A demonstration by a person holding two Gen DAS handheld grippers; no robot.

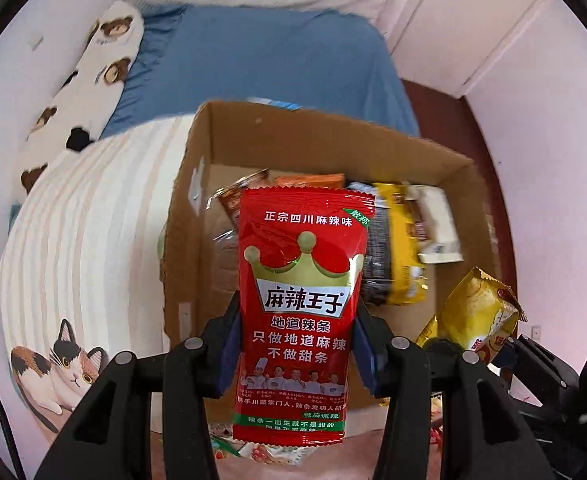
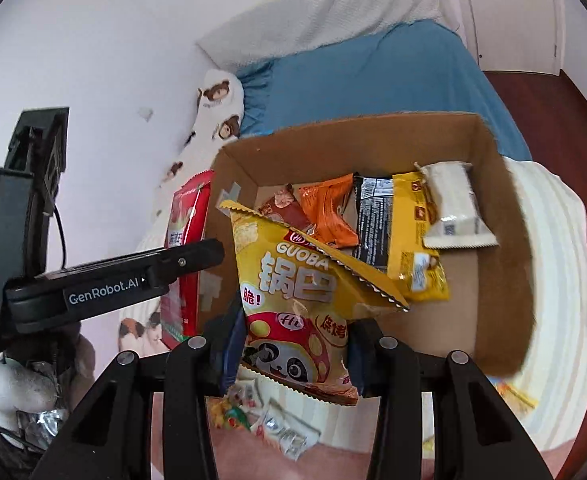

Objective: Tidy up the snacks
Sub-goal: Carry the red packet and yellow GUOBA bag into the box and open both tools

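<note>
the left gripper (image 1: pixel 297 344) has its fingers pinching a red spicy-strip packet (image 1: pixel 301 300) upright before the cardboard box (image 1: pixel 333 140) on the bed. the right gripper (image 2: pixel 293 352) pinches a yellow guoba bag (image 2: pixel 293 288) over the box's near edge, 5 snacks inside.

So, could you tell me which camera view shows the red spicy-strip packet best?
The left wrist view: the red packet faces the lens, label readable, clamped in the left gripper. The right wrist view shows only its edge, beside the cardboard box.
</note>
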